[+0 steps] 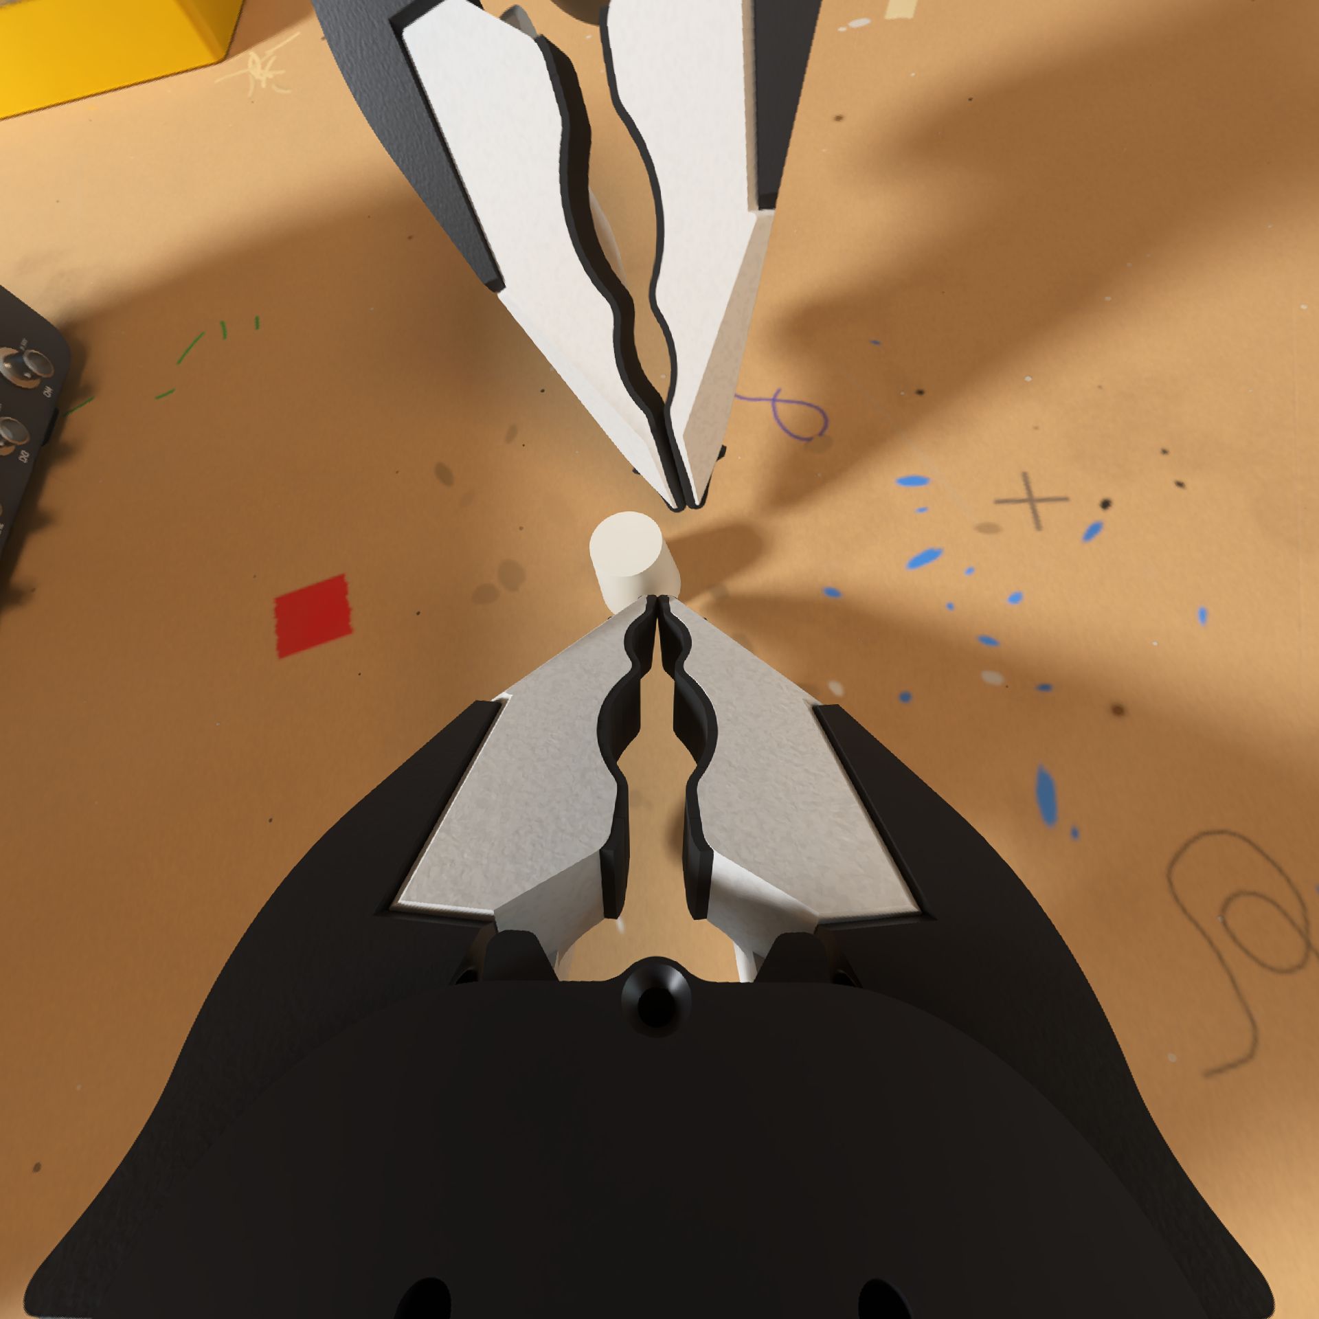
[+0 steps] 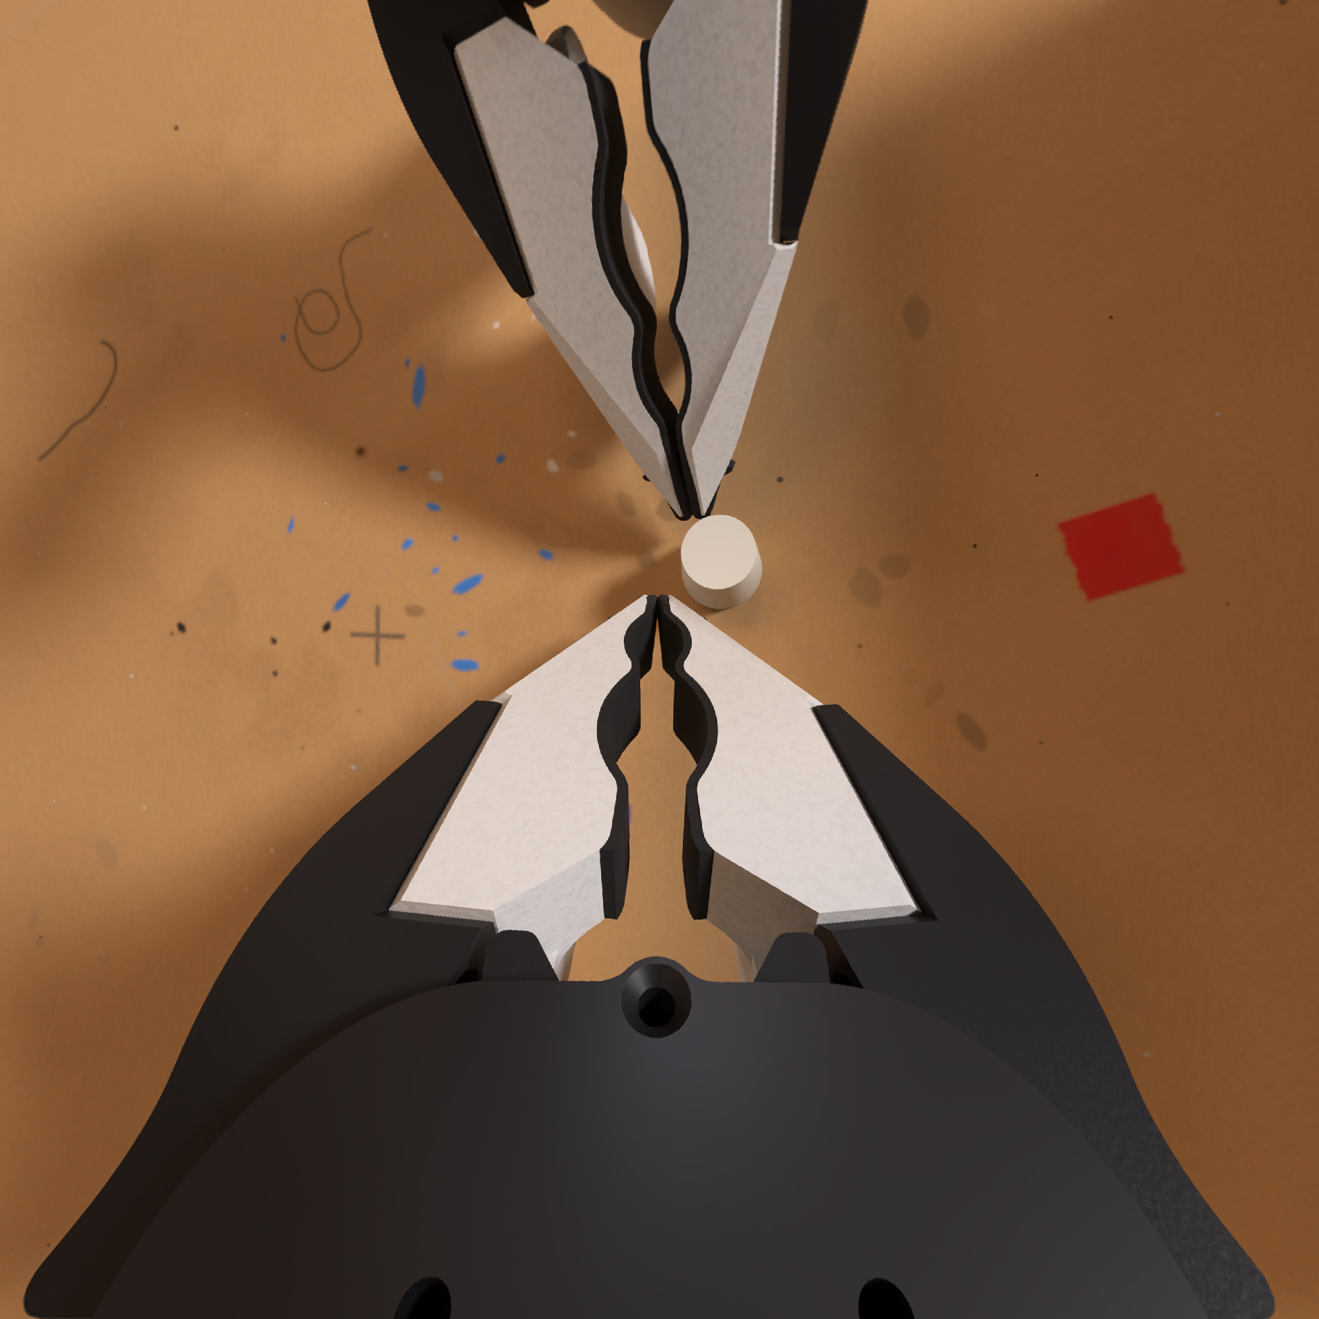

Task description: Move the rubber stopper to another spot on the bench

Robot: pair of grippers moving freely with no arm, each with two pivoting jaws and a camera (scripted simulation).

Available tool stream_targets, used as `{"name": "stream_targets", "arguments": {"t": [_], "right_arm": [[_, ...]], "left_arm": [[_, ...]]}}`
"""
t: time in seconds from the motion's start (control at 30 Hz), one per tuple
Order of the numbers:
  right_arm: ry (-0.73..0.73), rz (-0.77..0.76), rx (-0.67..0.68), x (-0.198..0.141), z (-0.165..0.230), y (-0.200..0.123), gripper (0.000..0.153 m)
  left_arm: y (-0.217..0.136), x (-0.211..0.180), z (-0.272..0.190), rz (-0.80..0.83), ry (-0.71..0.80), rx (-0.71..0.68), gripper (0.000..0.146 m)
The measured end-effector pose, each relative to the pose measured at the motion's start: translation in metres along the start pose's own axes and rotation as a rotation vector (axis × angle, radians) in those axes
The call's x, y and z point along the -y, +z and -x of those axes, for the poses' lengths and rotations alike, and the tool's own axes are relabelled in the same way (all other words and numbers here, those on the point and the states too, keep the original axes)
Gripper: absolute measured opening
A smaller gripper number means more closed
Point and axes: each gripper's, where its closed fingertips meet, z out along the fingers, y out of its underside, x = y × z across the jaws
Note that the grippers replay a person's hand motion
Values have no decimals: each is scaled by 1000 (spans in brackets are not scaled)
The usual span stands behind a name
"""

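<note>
Left wrist view: bare bench (image 1: 928, 235) around, yellow box (image 1: 107, 50) far corner. Cream stopper (image 1: 632, 560) upright on bench between left gripper (image 1: 657, 598) and right gripper (image 1: 684, 503), both clenched, empty.

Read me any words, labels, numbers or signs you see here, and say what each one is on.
Black box: tiny white labels beside its knobs, too small and cut off to read.
Bench: a pencilled cross and loose scribbles, no words.
Yellow box, red tape, stopper: no text.
</note>
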Motion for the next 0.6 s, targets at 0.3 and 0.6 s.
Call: {"name": "stream_targets", "arguments": {"t": [0.3,0.6], "right_arm": [[20,3,0,2,-2,9,0],[37,3,10,3,-4,9,0]], "left_arm": [[0,0,0,0,1,1,0],[0,0,1,0,-2,6,0]]}}
